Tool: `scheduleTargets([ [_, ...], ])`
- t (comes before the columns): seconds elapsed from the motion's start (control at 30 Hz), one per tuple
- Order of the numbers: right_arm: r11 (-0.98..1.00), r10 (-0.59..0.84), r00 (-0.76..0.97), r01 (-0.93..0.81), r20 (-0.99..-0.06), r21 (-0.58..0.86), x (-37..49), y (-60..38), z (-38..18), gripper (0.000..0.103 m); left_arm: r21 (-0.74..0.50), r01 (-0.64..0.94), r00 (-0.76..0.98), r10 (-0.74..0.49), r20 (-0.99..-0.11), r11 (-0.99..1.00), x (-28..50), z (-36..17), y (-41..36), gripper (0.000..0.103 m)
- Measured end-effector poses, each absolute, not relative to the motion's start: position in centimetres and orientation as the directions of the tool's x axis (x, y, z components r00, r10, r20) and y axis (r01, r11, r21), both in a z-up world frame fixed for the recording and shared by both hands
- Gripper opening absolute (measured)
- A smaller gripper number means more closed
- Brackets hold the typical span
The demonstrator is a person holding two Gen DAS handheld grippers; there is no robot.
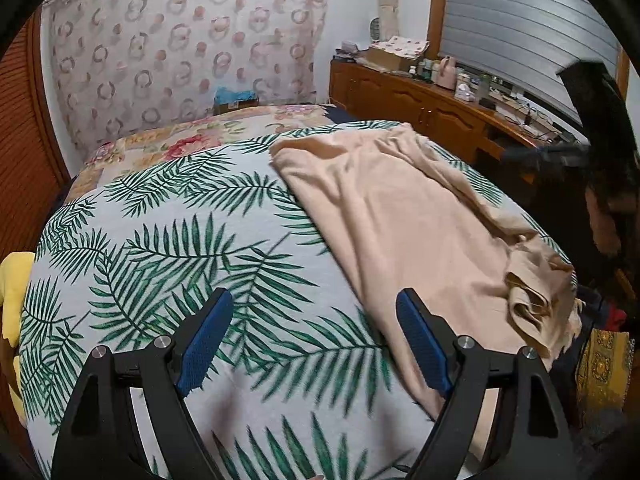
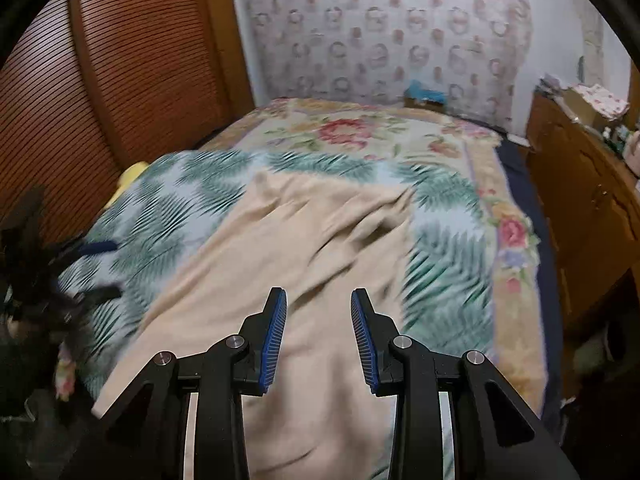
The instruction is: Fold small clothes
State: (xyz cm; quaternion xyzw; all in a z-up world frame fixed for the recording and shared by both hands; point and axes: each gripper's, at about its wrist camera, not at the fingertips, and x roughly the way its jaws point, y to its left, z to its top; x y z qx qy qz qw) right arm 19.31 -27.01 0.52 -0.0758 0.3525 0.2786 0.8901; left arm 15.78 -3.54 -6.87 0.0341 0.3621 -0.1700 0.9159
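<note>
A beige garment point(image 1: 404, 224) lies spread and wrinkled on the palm-leaf sheet point(image 1: 180, 248), with a bunched end at its near right point(image 1: 536, 296). My left gripper point(image 1: 314, 312) is open and empty, hovering over the sheet just left of the garment's near edge. In the right wrist view the same garment point(image 2: 296, 240) lies below my right gripper point(image 2: 319, 300), which is open and empty above its near part. The left gripper point(image 2: 94, 268) shows blurred at the far left there. The right gripper point(image 1: 560, 152) shows dark and blurred at the right edge of the left wrist view.
A floral bedspread point(image 2: 352, 128) covers the far bed. A wooden slatted door point(image 2: 120, 60) stands left. A wooden dresser point(image 1: 420, 100) with bottles and boxes runs along the right. A yellow cloth point(image 1: 14, 280) lies at the bed's left edge.
</note>
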Motion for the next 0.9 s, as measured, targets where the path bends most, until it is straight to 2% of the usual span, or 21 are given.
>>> scheduleTargets([
  [0.13,0.813,0.463,0.56,-0.577,-0.687,0.077,16.2,-25.6,-2.0,0.036,-0.061,0.341,0.678,-0.291,-0.675,0.938,14.4,-6.9,-3.9,0.084],
  [0.4,0.792,0.407,0.499,-0.61,-0.765,0.024,15.1,-22.8,-6.6,0.035,-0.061,0.332,0.684,-0.284,-0.672,0.941,12.0,-6.9,-3.8,0.084],
  [0.43,0.788,0.392,0.5,-0.616,-0.772,0.001,14.9,-22.7,-6.9,0.029,-0.064,0.331,0.684,-0.286,-0.671,0.942,11.9,-6.9,-3.7,0.084],
  [0.47,0.781,0.388,0.504,-0.624,-0.771,-0.015,14.4,-22.6,-7.1,0.01,-0.067,0.33,0.685,-0.287,-0.669,0.942,11.6,-6.9,-3.7,0.084],
  [0.7,0.801,0.356,0.539,-0.597,-0.764,-0.048,10.2,-27.6,-4.4,0.005,-0.085,0.344,0.674,-0.309,-0.671,0.935,11.2,-6.9,-4.2,0.084],
  [0.77,0.817,0.312,0.561,-0.571,-0.767,-0.085,9.0,-29.2,-4.4,0.005,-0.087,0.355,0.67,-0.318,-0.671,0.931,11.2,-6.9,-4.7,0.084],
  [0.9,0.861,0.265,0.568,-0.503,-0.779,-0.074,8.7,-32.2,-5.3,0.005,-0.089,0.376,0.655,-0.332,-0.679,0.923,11.4,-7.4,-5.7,0.084],
])
